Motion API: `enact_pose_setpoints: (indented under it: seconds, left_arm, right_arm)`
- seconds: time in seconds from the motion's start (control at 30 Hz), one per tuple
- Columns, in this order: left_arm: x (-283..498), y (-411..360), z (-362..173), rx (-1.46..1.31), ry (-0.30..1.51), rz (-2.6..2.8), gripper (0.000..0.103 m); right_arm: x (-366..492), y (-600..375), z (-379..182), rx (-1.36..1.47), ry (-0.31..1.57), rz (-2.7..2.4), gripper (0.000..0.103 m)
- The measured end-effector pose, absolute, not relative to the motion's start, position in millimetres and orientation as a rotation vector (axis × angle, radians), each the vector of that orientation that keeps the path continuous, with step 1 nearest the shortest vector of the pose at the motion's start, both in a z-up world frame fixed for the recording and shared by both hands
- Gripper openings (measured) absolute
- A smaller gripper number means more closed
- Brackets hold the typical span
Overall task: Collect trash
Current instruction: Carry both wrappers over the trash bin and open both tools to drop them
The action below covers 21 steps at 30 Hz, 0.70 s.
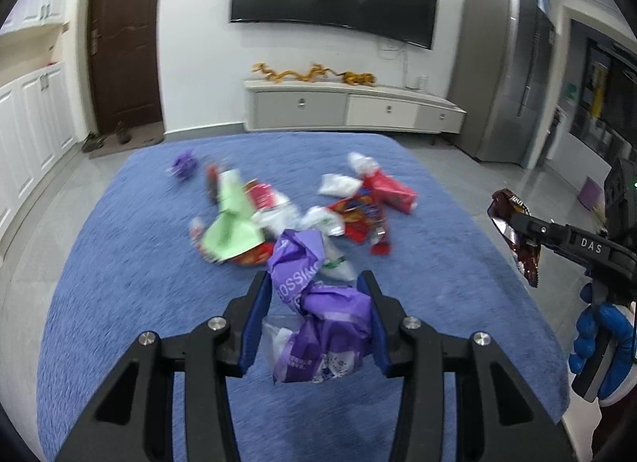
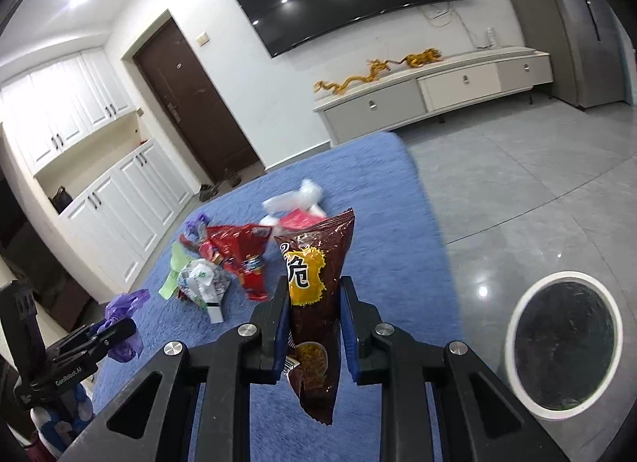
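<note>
Purple wrapper (image 1: 318, 303), crumpled, sits pinched between the closed-in jaws of the left gripper (image 1: 316, 316) above the blue rug (image 1: 119, 283). One brown chip bag (image 2: 314, 310) is clamped in the right gripper (image 2: 314, 324). Roughly eight scraps litter the rug; one white-rimmed bin (image 2: 565, 342) stands beside it.

Left gripper (image 1: 316, 295): above the near part of the rug (image 1: 119, 283), a crumpled bag (image 1: 318, 303) between its fingers.
Right gripper (image 2: 314, 303): off to the left gripper's right, over the rug's right edge, a snack packet (image 2: 318, 303) standing between its fingers.
Wrapper pile (image 1: 286, 215): on the rug, ahead of both grippers.
Bin (image 2: 565, 342): on the floor, right of the right gripper, beside the rug.
Cabinet (image 1: 350, 108): beyond the rug, against the far wall.
</note>
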<state>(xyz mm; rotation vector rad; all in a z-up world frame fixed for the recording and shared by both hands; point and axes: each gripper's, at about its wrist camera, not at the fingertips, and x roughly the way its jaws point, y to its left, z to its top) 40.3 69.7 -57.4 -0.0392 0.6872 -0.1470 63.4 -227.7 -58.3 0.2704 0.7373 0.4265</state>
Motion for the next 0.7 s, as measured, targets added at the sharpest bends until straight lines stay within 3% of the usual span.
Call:
enact_pose_setpoints:
  seconds: [0.7]
  left_arm:
    - [89.4,-93.4,-49.1,0.116,0.702,-0.471,0.042]
  right_arm:
    - [29.2,-354.3,-58.6,0.381,0.695,0.164,0.022]
